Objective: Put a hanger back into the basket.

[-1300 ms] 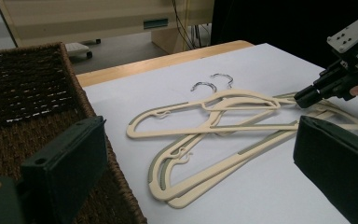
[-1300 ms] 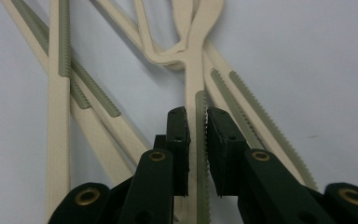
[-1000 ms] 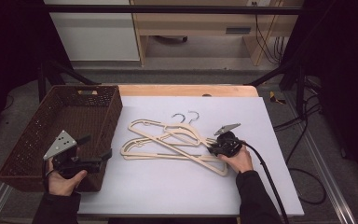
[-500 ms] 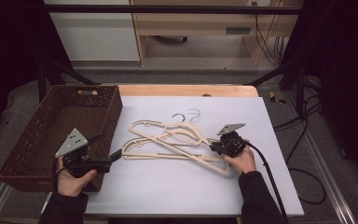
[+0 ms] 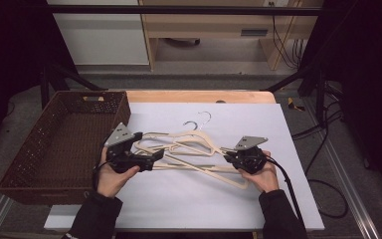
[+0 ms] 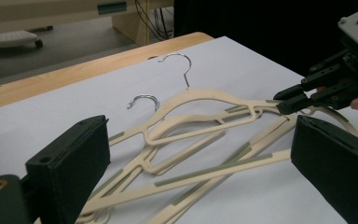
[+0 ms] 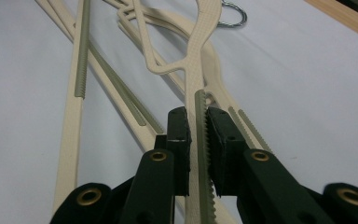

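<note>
Cream plastic hangers (image 5: 189,149) with metal hooks (image 5: 205,118) lie overlapped on the white sheet. My right gripper (image 5: 227,155) holds the right end of one hanger. In the right gripper view, its jaws (image 7: 196,116) have just been closing and now pinch the ribbed shoulder arm of that hanger (image 7: 200,56). My left gripper (image 5: 155,156) sits at the left ends of the hangers. In the left gripper view it (image 6: 200,126) stands wide open, with the hangers (image 6: 191,123) lying ahead between its jaws and untouched. The right gripper (image 6: 284,100) shows at the far right.
A brown wicker basket (image 5: 122,107) stands at the left of the table, close to my left hand. The white sheet (image 5: 179,204) covers the table, with a wooden edge (image 5: 199,96) at the back. Cables hang off the right side.
My left gripper has moved right, from the basket's near corner to the hangers' left ends. My right gripper has risen a little with the hanger end in it.
</note>
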Demonstrator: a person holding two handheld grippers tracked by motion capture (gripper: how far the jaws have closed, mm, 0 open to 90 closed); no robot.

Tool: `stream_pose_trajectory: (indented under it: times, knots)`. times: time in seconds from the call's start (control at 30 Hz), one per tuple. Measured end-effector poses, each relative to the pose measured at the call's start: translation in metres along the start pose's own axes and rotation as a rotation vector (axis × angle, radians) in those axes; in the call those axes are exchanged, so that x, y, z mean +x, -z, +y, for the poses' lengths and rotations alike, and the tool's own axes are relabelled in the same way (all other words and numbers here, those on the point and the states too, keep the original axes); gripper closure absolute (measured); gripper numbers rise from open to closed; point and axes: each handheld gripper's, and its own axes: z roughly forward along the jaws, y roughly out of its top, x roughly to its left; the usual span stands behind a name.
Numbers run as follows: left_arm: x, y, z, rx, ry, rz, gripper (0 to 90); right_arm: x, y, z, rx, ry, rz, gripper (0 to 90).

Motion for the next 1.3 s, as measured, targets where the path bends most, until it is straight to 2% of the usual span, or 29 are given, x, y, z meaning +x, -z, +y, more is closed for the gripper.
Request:
stream_pose_trajectory:
  times: [0.17,0.33,0.47,0.53,0.73,0.83,0.97,1.1,1.2,1.3]
  knots:
    - [-0.001,-0.031,0.013,0.016,0.025,-0.023,5.2,0.004,0.004,0.0,-0.017,0.013,0.002,80.2]
    - [-0.002,-0.056,0.024,0.042,0.012,-0.038,6.7,0.006,0.005,0.0,-0.028,0.022,0.0,80.2]
    - [0.001,-0.074,0.026,0.06,0.016,-0.051,8.5,0.008,0.005,0.0,-0.034,0.03,0.004,80.3]
    - [0.002,-0.082,0.027,0.074,0.006,-0.046,9.5,0.008,0.006,0.0,-0.028,0.037,0.001,80.2]
    - [0.015,-0.102,0.019,0.137,-0.02,-0.029,12.8,0.008,0.008,0.0,-0.031,0.045,0.004,80.3]
    - [0.022,-0.11,0.015,0.181,-0.047,-0.022,13.9,0.009,0.008,0.0,-0.037,0.044,0.002,80.2]
    - [0.027,-0.124,0.007,0.231,-0.083,-0.035,15.4,0.01,0.009,0.001,-0.043,0.042,0.001,80.3]
    - [0.031,-0.137,-0.001,0.289,-0.112,-0.018,16.7,0.01,0.01,0.001,-0.04,0.053,0.003,80.3]
    - [0.031,-0.144,-0.006,0.306,-0.14,-0.003,19.9,0.011,0.011,0.001,-0.04,0.056,0.001,80.2]
    - [0.032,-0.15,-0.009,0.319,-0.157,0.013,27.1,0.011,0.012,0.001,-0.046,0.062,0.005,80.3]
